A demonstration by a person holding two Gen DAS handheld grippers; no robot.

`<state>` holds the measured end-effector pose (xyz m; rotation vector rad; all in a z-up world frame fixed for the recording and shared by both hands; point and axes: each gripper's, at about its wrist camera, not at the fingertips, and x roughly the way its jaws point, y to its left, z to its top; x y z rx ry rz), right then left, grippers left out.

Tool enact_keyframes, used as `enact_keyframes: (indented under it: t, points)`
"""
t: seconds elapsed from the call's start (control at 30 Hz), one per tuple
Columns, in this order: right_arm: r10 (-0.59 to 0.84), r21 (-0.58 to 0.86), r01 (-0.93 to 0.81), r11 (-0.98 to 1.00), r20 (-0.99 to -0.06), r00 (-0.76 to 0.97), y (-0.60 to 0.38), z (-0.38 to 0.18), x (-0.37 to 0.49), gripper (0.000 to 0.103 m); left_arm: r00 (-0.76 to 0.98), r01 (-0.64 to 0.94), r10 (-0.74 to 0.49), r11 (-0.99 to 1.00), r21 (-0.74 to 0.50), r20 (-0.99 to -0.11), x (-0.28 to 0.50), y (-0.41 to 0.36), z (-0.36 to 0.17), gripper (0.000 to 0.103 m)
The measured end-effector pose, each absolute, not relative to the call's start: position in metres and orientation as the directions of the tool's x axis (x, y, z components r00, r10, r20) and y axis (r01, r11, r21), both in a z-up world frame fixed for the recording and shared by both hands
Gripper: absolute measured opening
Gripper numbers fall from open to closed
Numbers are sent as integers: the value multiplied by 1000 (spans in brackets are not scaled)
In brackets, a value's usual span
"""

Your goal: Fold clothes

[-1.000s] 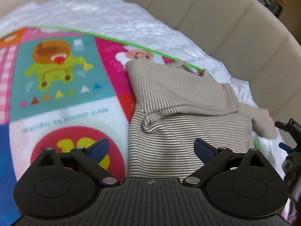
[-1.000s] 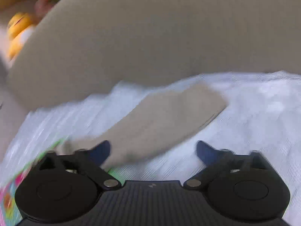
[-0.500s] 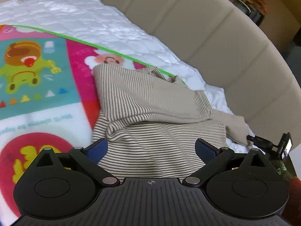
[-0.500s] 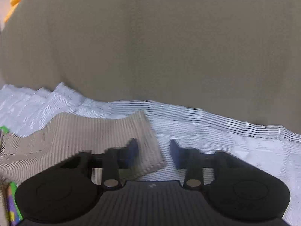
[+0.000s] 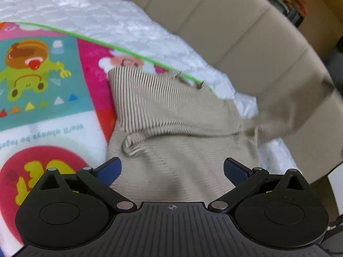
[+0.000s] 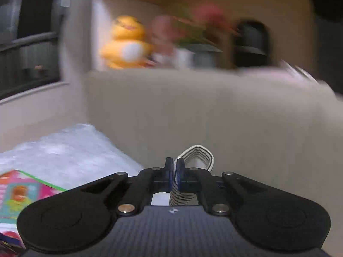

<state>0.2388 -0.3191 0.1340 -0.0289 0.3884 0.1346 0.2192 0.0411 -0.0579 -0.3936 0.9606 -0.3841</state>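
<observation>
1. The striped top (image 5: 171, 132) lies crumpled on the cartoon blanket (image 5: 42, 98), at the centre of your left view. Its upper half is doubled over the lower, and one sleeve (image 5: 285, 111) is stretched off toward 3 o'clock, lifted and blurred.

2. Your right gripper (image 6: 175, 171) is pressed together on the sleeve's cuff (image 6: 199, 156), which loops up just past the pads at about 1 o'clock of them. Only a narrow edge of fabric sits in the pinch, so a quick tug could pull it free.

3. Your left gripper (image 5: 171, 169) is spread wide and holds nothing. It hovers over the top's near hem, its fingers (image 5: 109, 168) to either side of the fabric and, as far as you can tell, not pressing on it.

4. With nothing pinning the body, pulling the sleeve may drag the whole top toward 3 o'clock, off the blanket and onto the white quilt (image 5: 133, 25).

5. The ridge of bunched cloth at 9 o'clock of the body would probably get trapped under the sleeve and leave a lumpy fold.

6. The beige headboard (image 5: 246, 38) stands close behind at 12 to 3 o'clock; a wide swing could brush it.
</observation>
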Motion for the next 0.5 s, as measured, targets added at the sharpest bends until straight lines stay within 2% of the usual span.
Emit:
enact_keyframes:
  t: [0.1,0.2,0.5]
  points:
    - [221,-42,-256,966,-386,896,-250,150,249,3,493,127,-461,877,-464,-737,219,43,-64,103]
    - [293,-61,-352,934,-432,853,-189,150,254,3,482,107,-461,875,-473,-745,220,50,-66,103]
    - [389,-39,-524,851,-624,678,-54,68,262,3,451,64,-408,902,-427,-794,223,62,-71,103]
